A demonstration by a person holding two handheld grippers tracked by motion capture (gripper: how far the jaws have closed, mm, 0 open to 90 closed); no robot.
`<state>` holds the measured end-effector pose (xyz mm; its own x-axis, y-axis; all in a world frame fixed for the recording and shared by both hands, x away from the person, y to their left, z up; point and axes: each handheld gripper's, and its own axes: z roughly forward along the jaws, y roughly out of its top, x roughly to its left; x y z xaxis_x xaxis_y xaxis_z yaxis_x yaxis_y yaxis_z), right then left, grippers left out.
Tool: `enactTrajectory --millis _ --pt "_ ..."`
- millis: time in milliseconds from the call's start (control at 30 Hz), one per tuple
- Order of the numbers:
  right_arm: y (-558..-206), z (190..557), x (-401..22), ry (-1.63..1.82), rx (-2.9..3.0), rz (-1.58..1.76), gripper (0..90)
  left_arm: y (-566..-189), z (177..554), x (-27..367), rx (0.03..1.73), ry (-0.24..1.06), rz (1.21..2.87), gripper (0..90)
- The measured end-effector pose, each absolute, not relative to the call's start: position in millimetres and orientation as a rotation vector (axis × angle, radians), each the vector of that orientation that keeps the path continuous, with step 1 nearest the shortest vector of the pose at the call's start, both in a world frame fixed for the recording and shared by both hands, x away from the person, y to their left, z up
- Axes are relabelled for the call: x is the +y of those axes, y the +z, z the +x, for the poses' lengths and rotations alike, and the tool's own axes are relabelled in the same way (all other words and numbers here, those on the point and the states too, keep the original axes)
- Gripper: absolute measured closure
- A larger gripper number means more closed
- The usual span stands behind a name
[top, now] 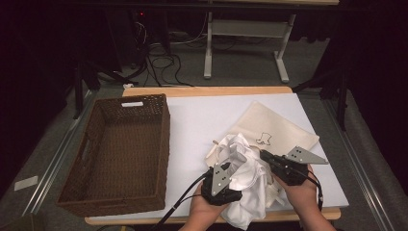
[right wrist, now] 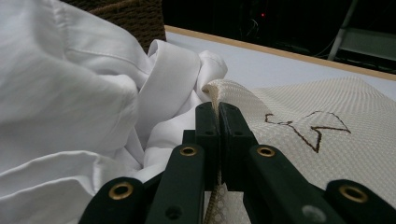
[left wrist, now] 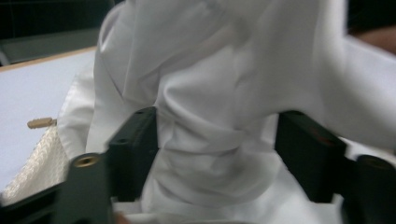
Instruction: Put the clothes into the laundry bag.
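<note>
A crumpled white shirt (top: 243, 178) is seen at the near edge of the desk (top: 202, 120), partly lying on a cream woven bag (top: 279, 130). The left hand-held gripper (left wrist: 217, 154) is spread wide around a bunched fold of the shirt. The bag's edge is pinched by the right hand-held gripper (right wrist: 218, 126). A brown wicker basket (top: 96, 192) is placed at the left

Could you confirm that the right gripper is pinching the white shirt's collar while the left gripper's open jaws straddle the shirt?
Not quite: the right gripper is shut on the edge of the cream woven fabric bag, as the right gripper view shows. The left gripper does straddle the crumpled white cotton shirt, jaws open.
</note>
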<state>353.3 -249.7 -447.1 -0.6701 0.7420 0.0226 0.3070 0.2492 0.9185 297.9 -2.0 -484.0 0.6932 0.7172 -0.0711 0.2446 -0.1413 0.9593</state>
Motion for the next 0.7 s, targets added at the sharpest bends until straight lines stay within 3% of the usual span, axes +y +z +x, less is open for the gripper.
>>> enactTrajectory --millis 200,300,400,533,600,700 --pt "-447.1 351.8 -250.9 1.405 2.109 0.962 88.5 -481.3 296.7 -0.8 0.795 0.493 1.668 77.3" --pt "-447.1 351.0 -251.4 1.405 2.110 0.966 88.5 -481.4 296.7 -0.2 0.806 0.502 1.666 84.4" --pt "-447.5 351.3 -250.8 1.403 2.111 0.954 88.5 -479.7 295.3 1.3 0.809 0.514 1.651 84.4" --pt "-447.6 351.6 -250.5 1.404 2.113 0.962 88.5 -467.5 291.0 7.9 0.821 0.521 1.592 78.0" --pt "-447.6 351.4 -250.7 1.405 2.112 0.967 88.5 -458.0 286.9 10.7 0.826 0.534 1.561 69.1" --pt "-447.5 351.8 -250.4 1.398 2.114 0.948 88.5 -441.2 280.6 6.2 0.787 0.537 1.519 46.4"
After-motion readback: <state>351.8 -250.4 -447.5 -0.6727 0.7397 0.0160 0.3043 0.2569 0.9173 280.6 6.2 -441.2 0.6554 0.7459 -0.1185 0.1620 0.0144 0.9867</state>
